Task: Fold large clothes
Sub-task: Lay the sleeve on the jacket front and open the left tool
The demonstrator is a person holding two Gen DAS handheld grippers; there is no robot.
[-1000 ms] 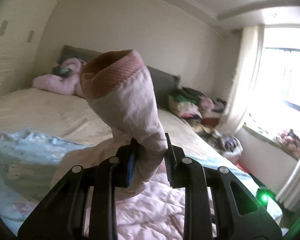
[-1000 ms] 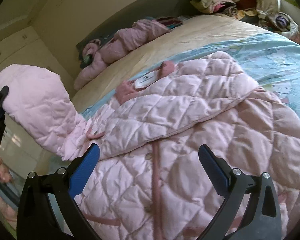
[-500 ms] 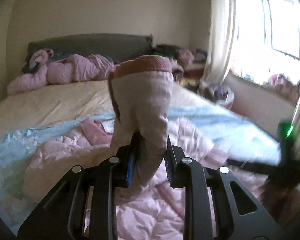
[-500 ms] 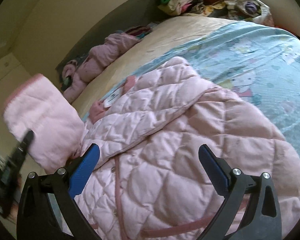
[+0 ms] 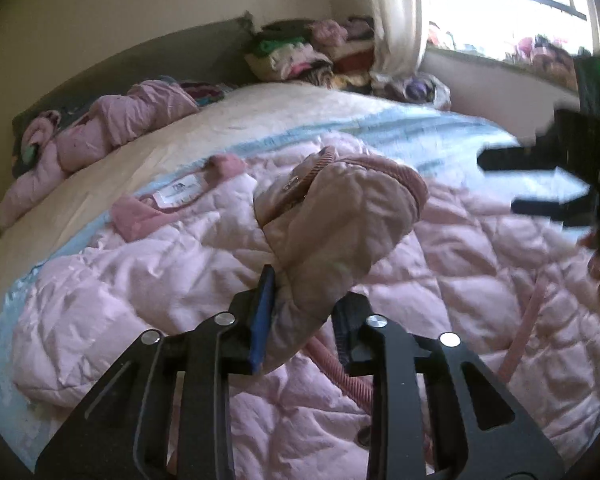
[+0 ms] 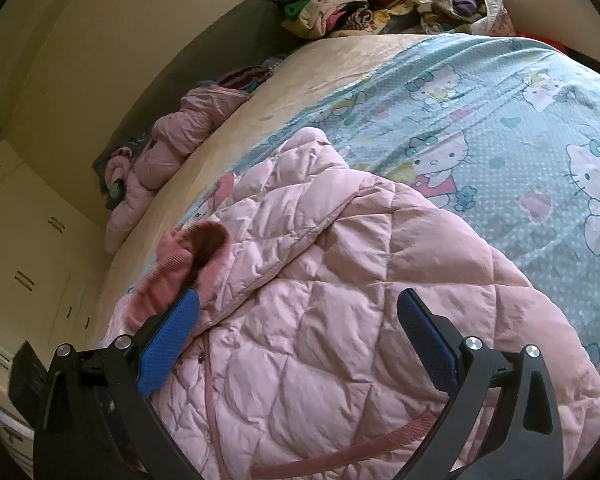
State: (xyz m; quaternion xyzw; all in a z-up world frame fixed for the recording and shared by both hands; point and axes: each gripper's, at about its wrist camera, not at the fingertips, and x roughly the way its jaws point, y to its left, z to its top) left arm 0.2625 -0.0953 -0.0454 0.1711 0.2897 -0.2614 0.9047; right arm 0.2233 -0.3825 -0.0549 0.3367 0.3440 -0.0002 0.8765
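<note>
Sleeve (image 5: 340, 216) of pink jacket (image 6: 340, 320) sits between left fingers (image 5: 302, 312) (just loosening); right fingers (image 6: 300, 336) wide.

Both wrist cameras look down close over the quilted pink padded jacket (image 5: 480, 264) (image 6: 340, 300), headboard toward eleven o'clock.

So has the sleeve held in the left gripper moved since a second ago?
Yes. The sleeve in the left gripper has come down: its cuff stood against the wall above the headboard, and now lies low over the pink jacket.
</note>
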